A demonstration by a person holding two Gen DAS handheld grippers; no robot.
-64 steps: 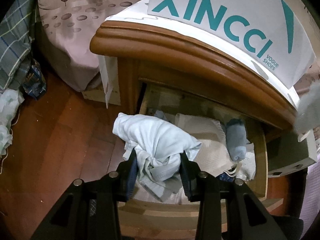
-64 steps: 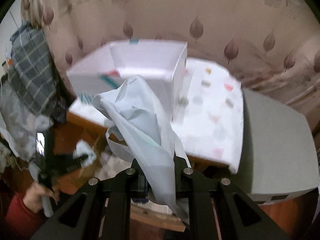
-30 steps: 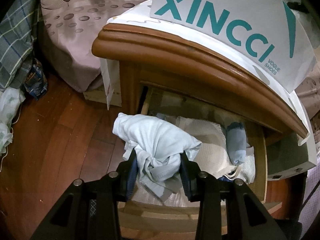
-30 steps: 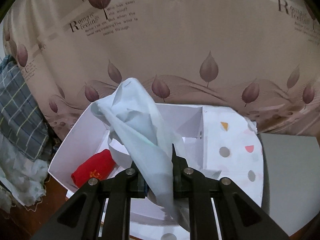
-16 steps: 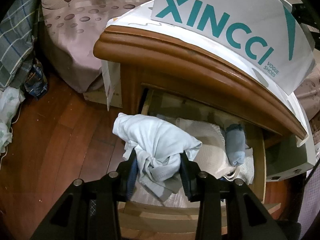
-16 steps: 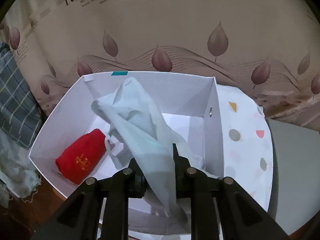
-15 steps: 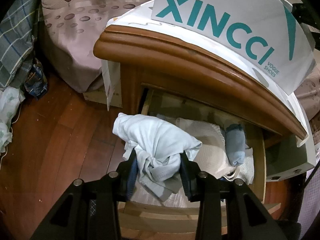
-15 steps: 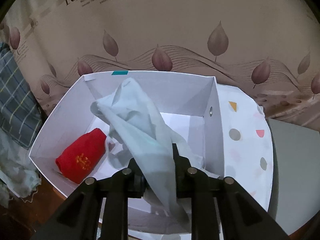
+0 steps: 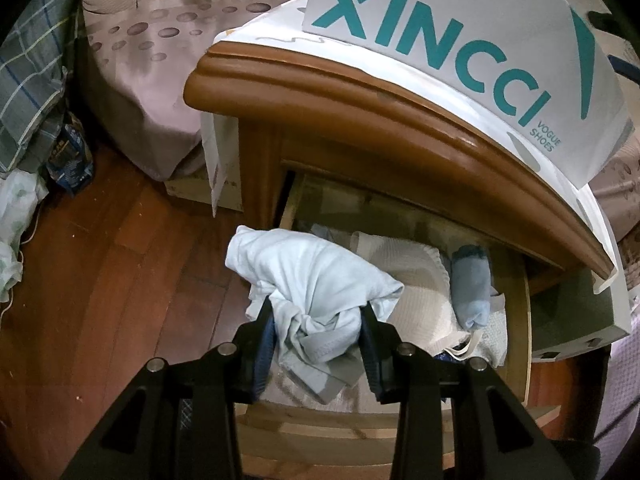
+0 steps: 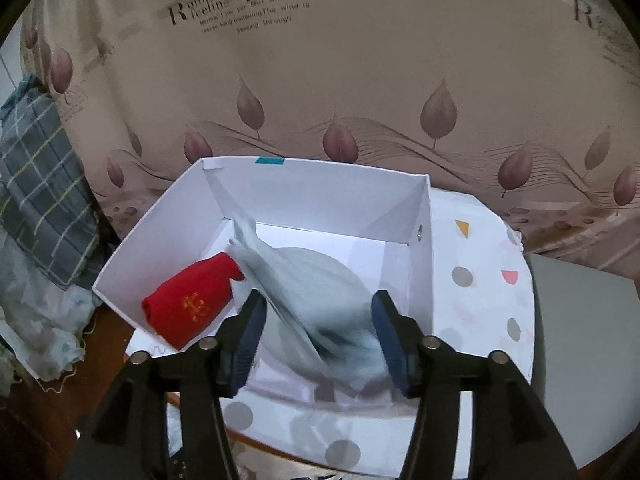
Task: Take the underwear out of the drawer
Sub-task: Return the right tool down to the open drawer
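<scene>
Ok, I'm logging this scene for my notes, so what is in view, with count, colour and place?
Shoe box: one, white with teal lettering, on the nightstand.
Red roll: one, red, inside the box at its left.
Pale cloth: one, blurred, over the box between the right claw's opening jaws.
Nightstand: one, brown wood.
Drawer: one, open, under the nightstand top.
Light blue garment: one, above the drawer.
Blue roll: one, in the drawer at right.
Cream cloth: one, lining the drawer.
Left claw: black, clamped on the garment.
Right claw: black, opening.
</scene>
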